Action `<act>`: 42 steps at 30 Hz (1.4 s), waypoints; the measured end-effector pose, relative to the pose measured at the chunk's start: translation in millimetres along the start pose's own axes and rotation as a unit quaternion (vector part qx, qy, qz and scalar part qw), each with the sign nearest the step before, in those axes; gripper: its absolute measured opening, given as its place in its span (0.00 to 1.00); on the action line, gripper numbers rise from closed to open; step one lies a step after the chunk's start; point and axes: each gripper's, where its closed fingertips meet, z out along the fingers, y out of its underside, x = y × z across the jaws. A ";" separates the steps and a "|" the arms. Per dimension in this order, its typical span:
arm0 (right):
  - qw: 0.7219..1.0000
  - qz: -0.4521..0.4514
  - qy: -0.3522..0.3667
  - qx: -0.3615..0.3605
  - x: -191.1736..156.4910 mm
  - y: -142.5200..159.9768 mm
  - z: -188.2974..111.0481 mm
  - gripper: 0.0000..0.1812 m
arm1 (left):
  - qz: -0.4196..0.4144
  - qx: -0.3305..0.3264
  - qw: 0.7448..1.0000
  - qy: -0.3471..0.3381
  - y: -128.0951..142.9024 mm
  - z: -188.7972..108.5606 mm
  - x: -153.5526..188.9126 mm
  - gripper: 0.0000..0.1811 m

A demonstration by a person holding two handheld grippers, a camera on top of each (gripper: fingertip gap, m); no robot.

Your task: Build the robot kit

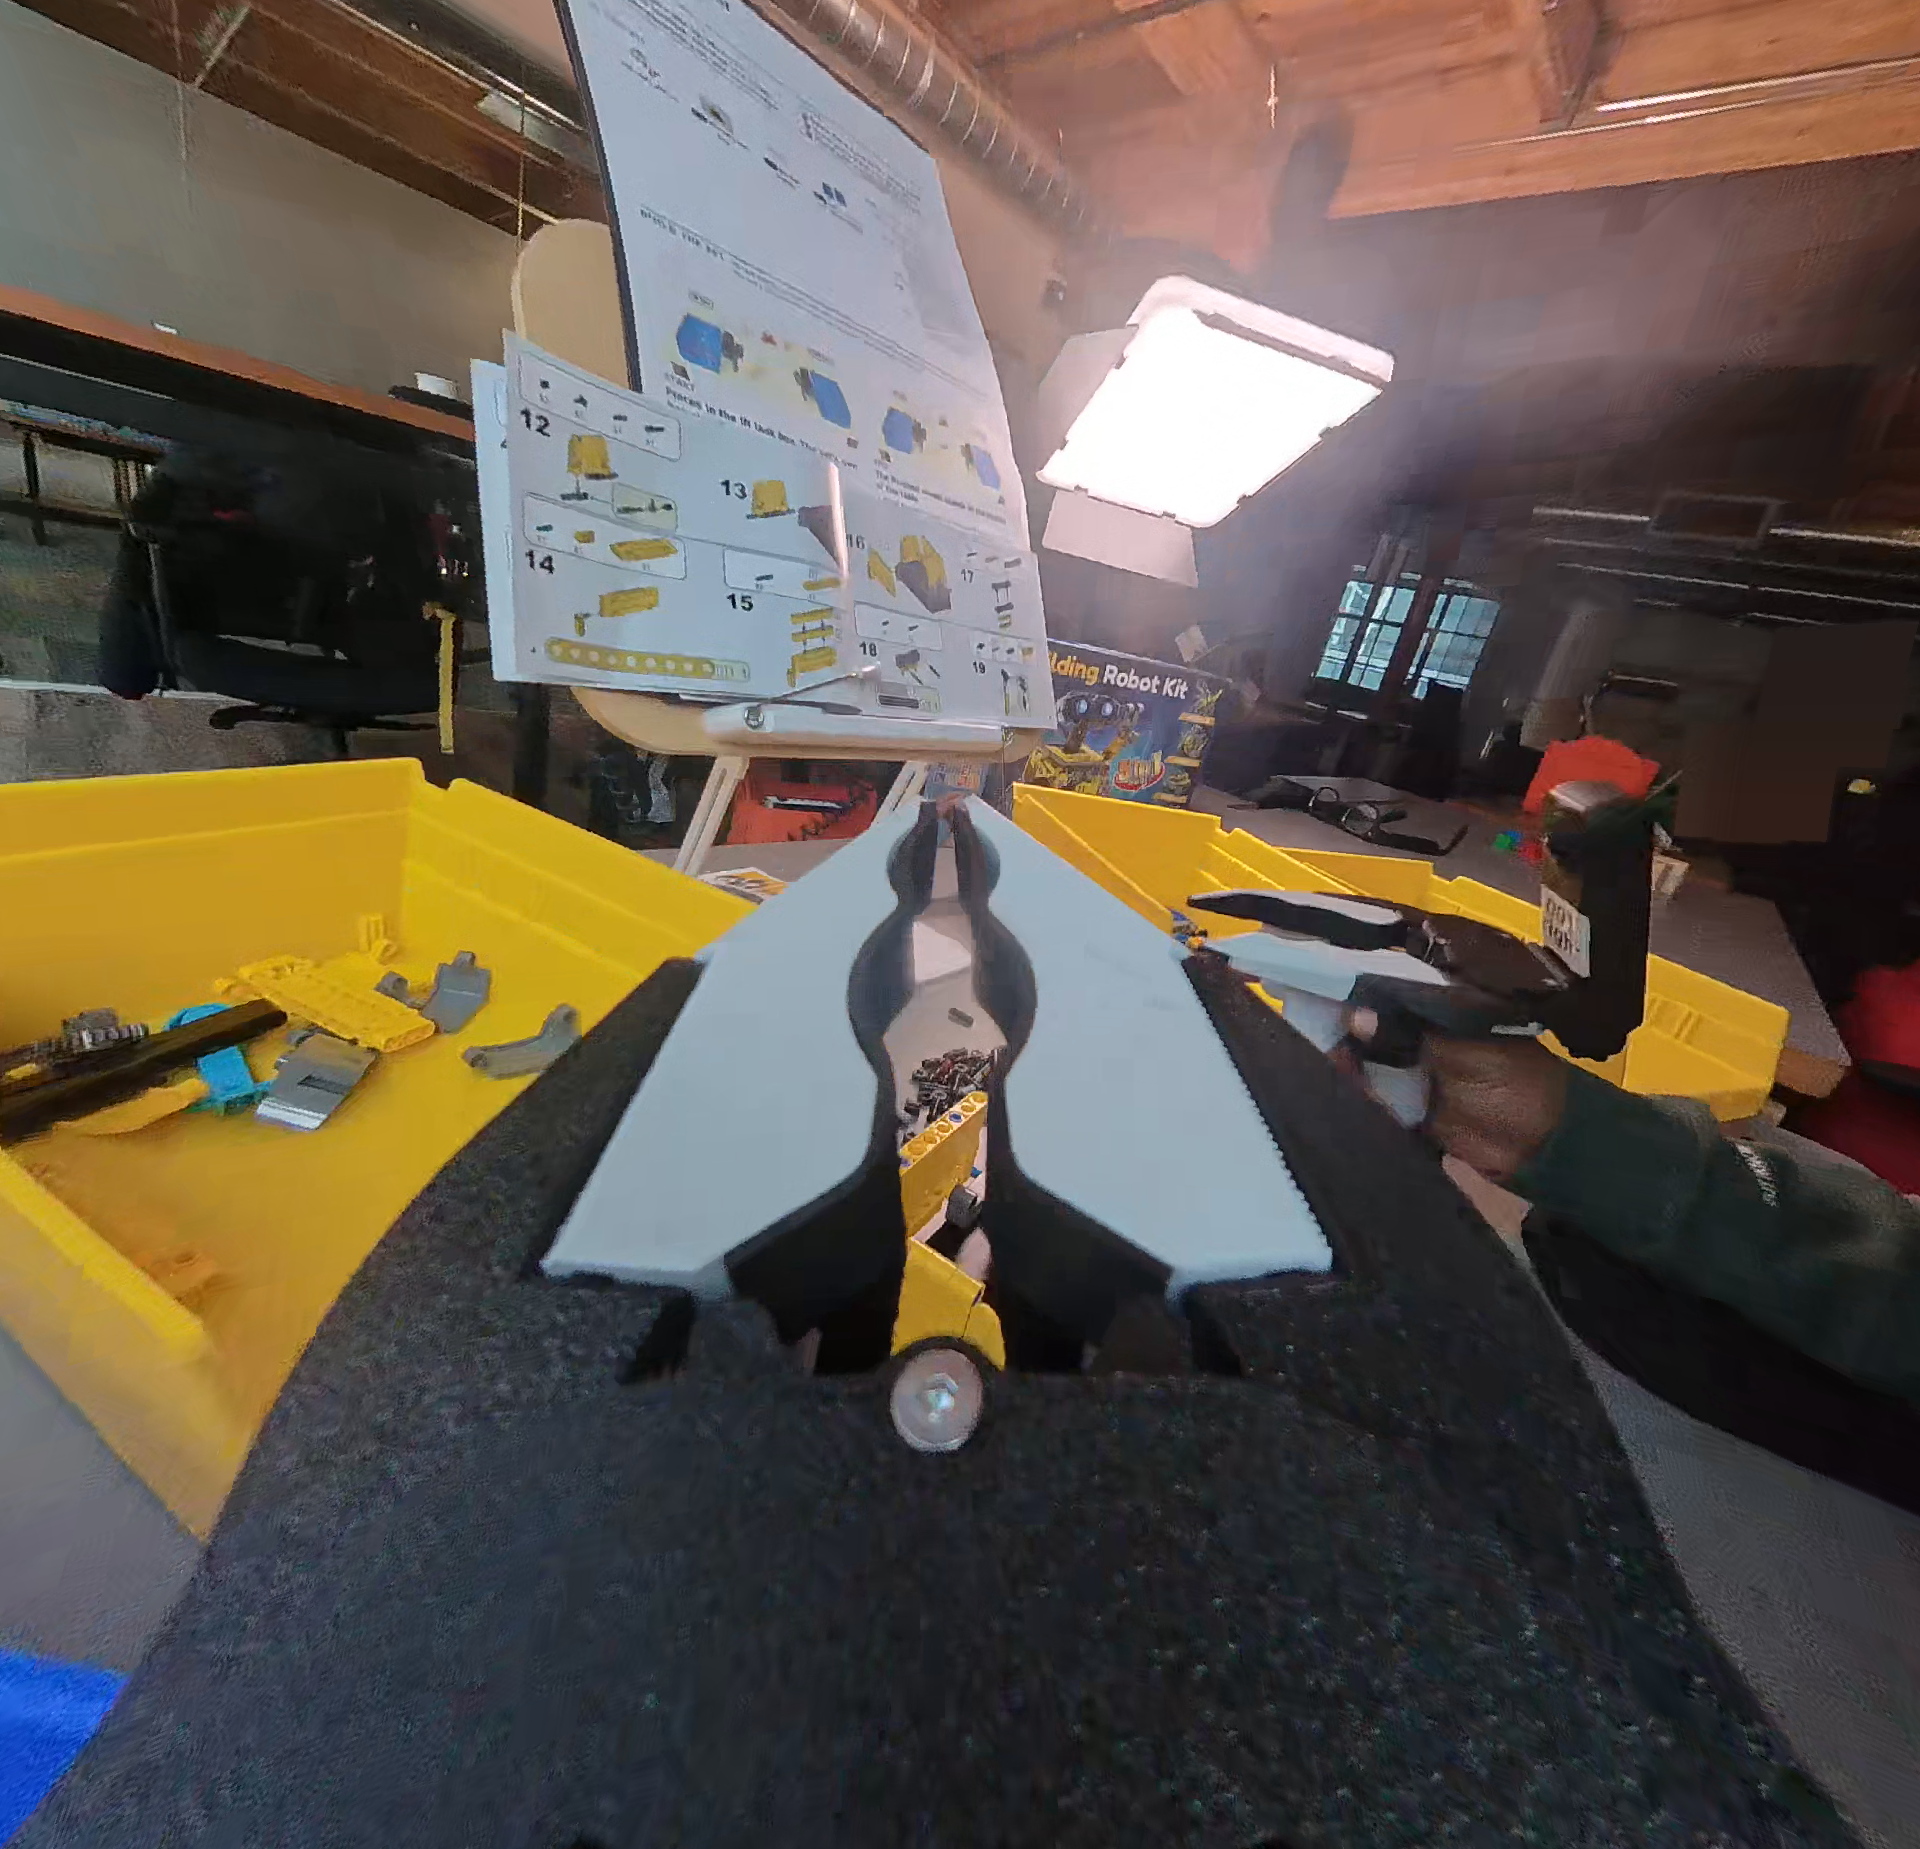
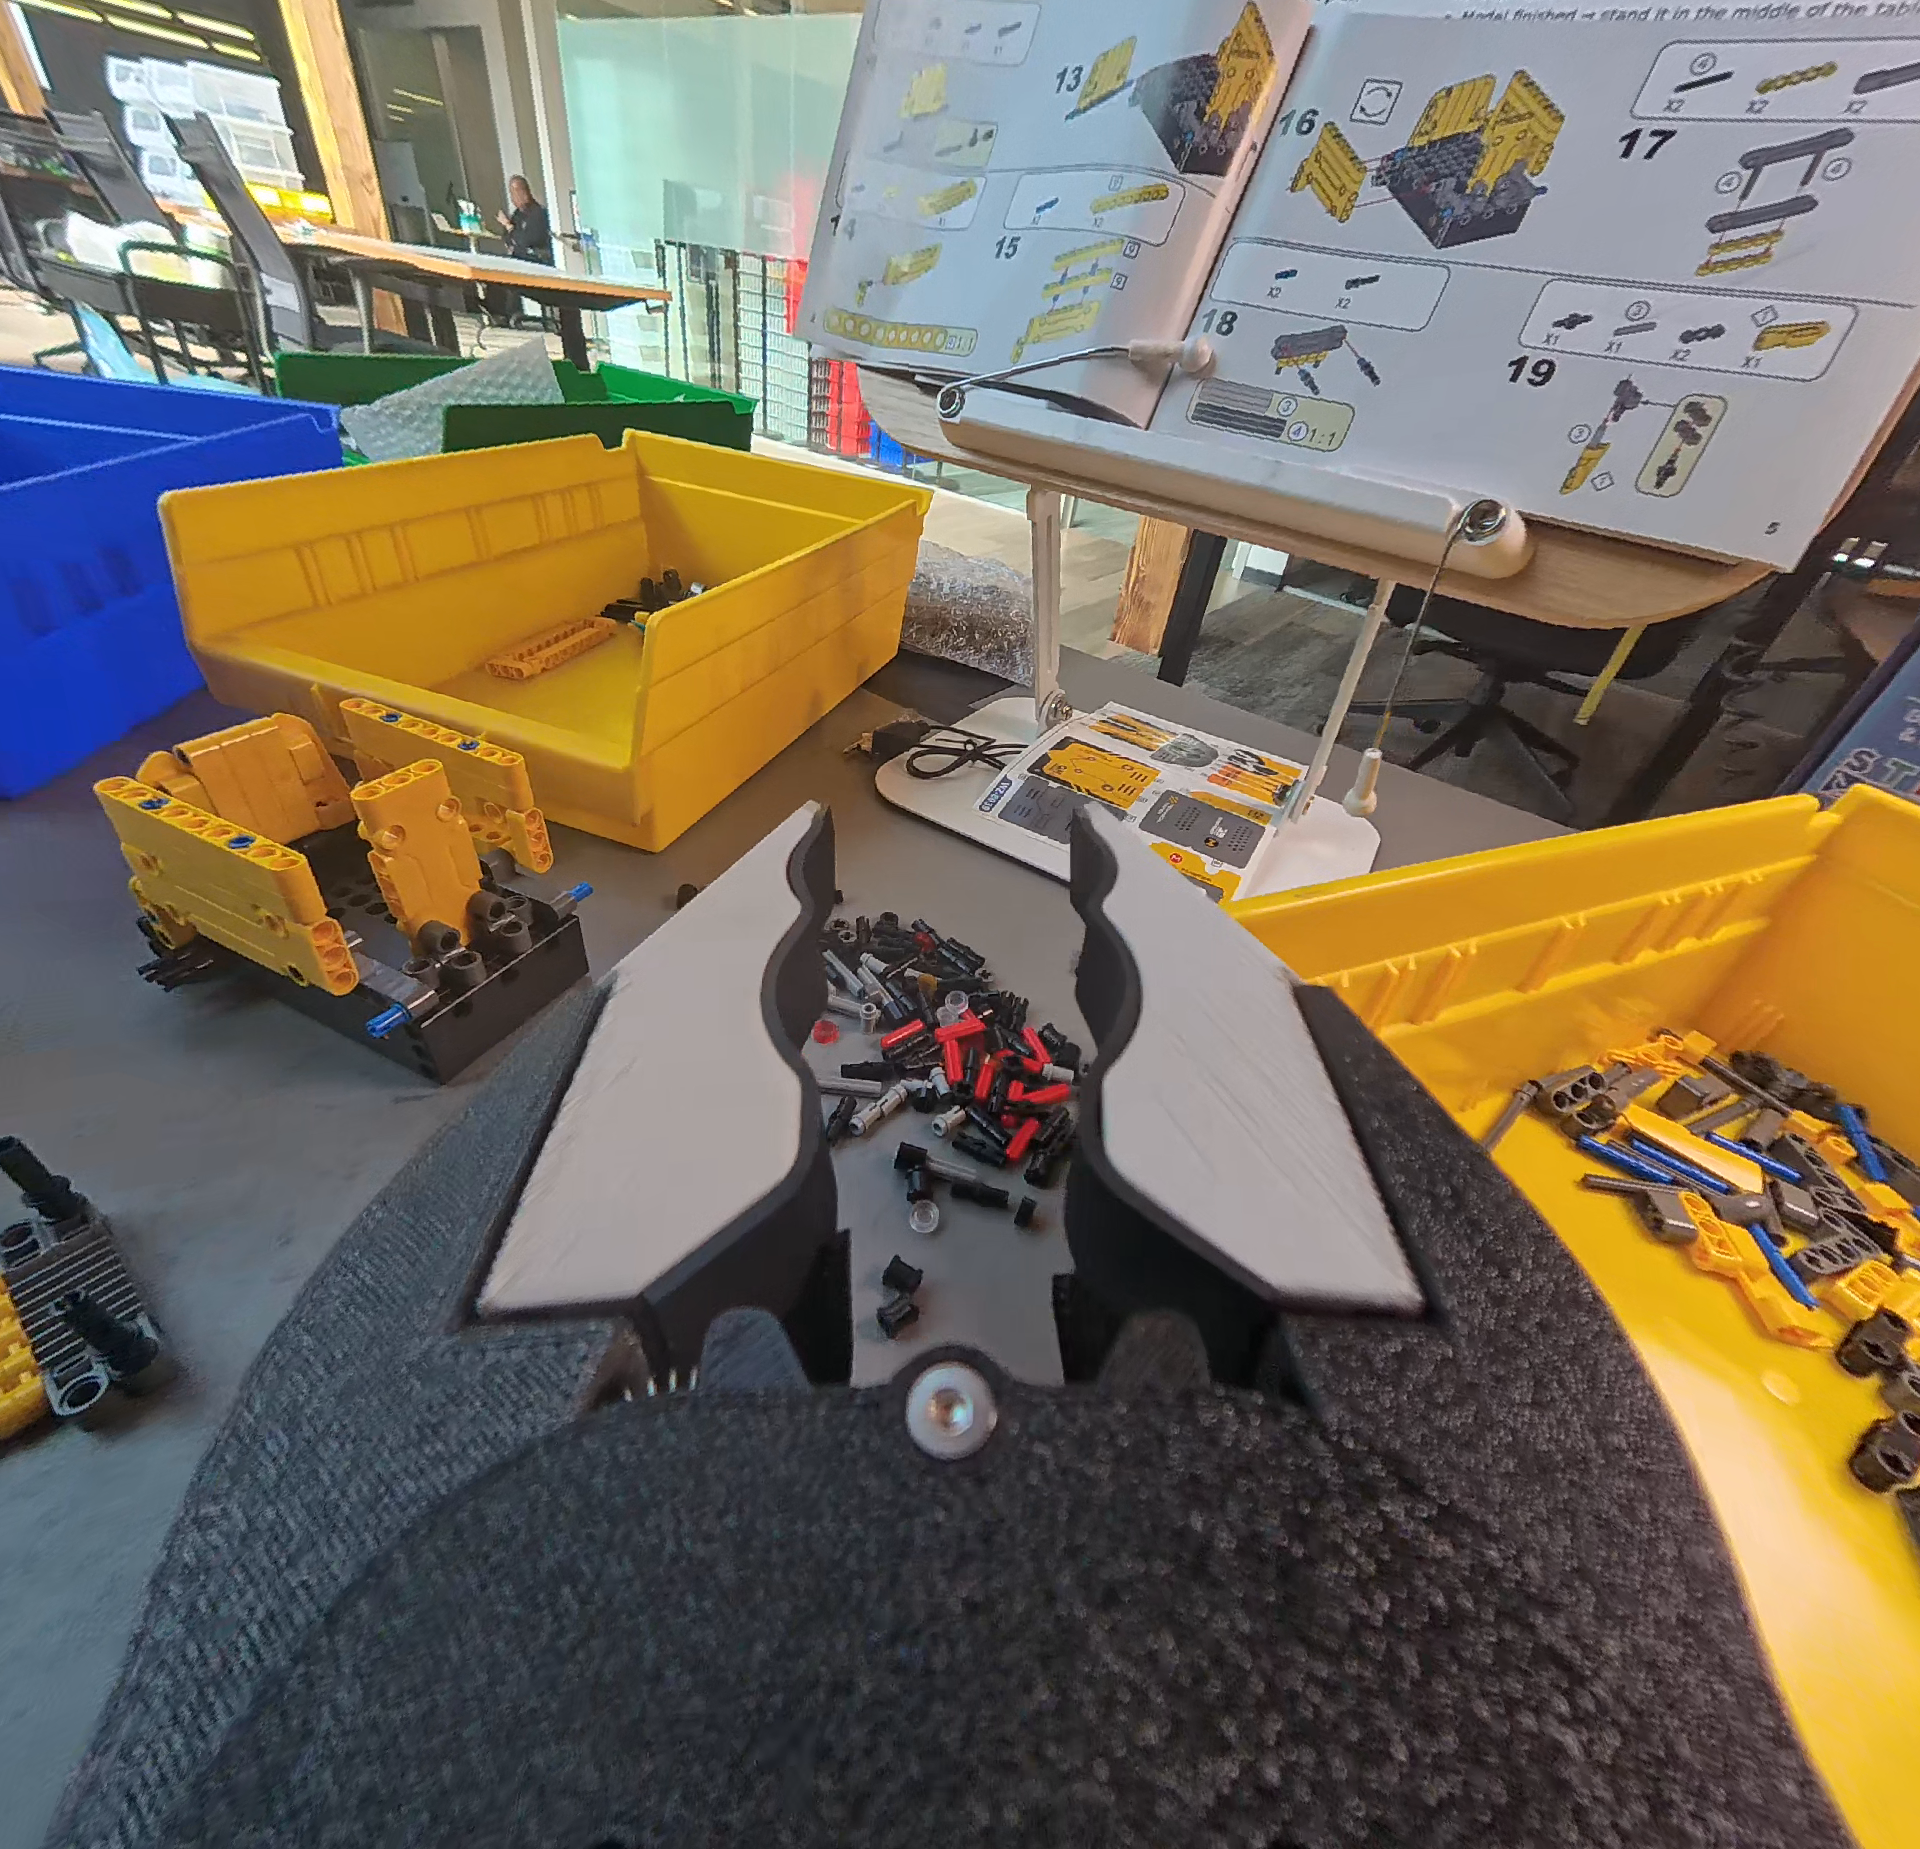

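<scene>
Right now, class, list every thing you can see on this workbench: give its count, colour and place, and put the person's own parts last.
Parts bins: three, yellow; one behind the model, one at right, one in the left wrist view.
Storage bin: one, blue, far left.
Half-built model: one, yellow on black base, left of the pins.
Connector pins: a loose pile, black, red and grey, on the grey table.
Instruction booklet: one, open on a white stand.
Kit box: one, blue, behind the stand.
Left gripper: jaws nearly closed, raised.
Right gripper: jaws open over the pins.
</scene>
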 end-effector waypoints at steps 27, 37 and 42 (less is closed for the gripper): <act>0.989 -0.038 0.102 0.101 89.2 -100.4 32.2 0.08 | 0.071 -0.057 0.995 -0.030 54.4 8.4 -8.1 0.08; 0.987 -0.026 0.120 0.106 116.7 -105.3 59.2 0.09 | 0.123 -0.054 0.991 -0.023 53.4 7.0 -7.4 0.00; 0.987 -0.022 0.121 0.101 121.1 -97.6 51.1 0.09 | 0.136 -0.057 0.989 -0.017 56.7 8.3 -6.2 0.00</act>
